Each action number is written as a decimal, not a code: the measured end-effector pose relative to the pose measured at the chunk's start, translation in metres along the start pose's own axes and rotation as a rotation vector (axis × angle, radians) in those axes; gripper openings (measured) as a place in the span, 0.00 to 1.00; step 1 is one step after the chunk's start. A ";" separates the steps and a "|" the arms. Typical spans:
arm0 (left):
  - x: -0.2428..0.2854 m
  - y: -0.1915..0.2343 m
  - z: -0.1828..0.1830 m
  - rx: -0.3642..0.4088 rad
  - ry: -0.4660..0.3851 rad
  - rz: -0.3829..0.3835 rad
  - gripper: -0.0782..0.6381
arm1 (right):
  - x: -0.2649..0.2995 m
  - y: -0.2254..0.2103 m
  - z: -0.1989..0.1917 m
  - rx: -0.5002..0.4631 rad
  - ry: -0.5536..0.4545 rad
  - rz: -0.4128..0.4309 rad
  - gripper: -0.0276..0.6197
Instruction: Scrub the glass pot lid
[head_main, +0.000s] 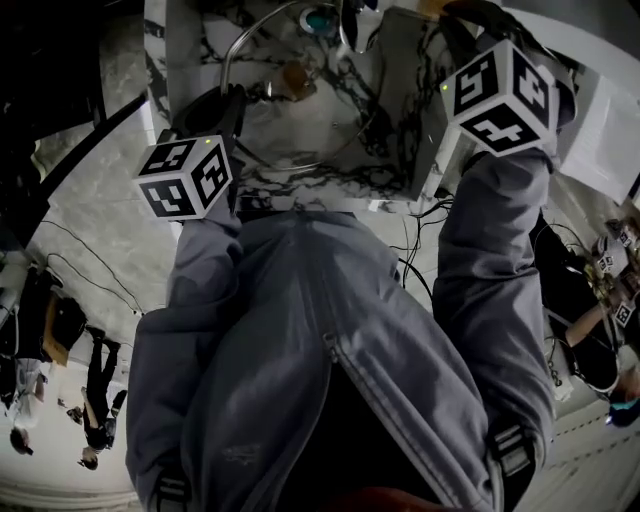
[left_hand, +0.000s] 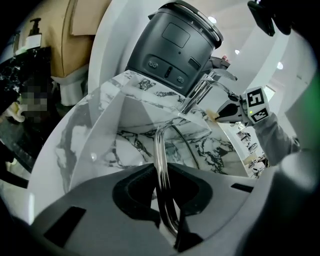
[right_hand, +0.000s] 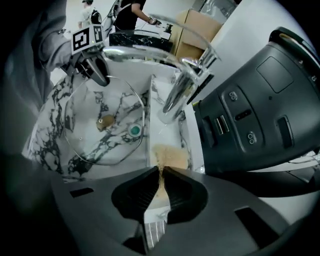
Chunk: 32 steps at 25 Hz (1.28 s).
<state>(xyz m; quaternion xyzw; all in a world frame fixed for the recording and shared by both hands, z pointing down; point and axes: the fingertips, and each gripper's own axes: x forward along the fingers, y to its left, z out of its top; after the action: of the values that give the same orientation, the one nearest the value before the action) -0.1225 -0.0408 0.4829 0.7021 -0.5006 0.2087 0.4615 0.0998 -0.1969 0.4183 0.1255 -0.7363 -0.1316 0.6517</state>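
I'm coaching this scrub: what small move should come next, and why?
Probably swing the right tool left until its tan pad meets the glass lid: the left tool clamps the rim, and the pad sits right of the glass, apparently not touching.

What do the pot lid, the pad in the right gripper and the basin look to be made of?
The pot lid: clear glass, since the veining shows through it, with a shiny metal rim. The pad: tan, matte and grainy, probably a fibre or sponge scourer; pinched thin in the right gripper. The basin: glossy white with dark veins, marble or a marble-look surface.
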 end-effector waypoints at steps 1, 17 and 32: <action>0.000 0.000 -0.002 -0.004 -0.005 0.005 0.19 | 0.010 -0.001 -0.001 -0.010 0.003 0.001 0.12; -0.008 -0.017 0.004 -0.007 -0.022 0.046 0.19 | 0.026 -0.001 -0.008 0.111 -0.088 0.028 0.41; -0.110 -0.041 0.078 0.296 -0.133 0.239 0.19 | -0.081 0.070 -0.020 0.245 -0.184 -0.003 0.41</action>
<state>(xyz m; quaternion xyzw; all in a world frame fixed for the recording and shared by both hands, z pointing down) -0.1441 -0.0487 0.3440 0.7102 -0.5736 0.2860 0.2912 0.1283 -0.1037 0.3706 0.1928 -0.8033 -0.0527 0.5610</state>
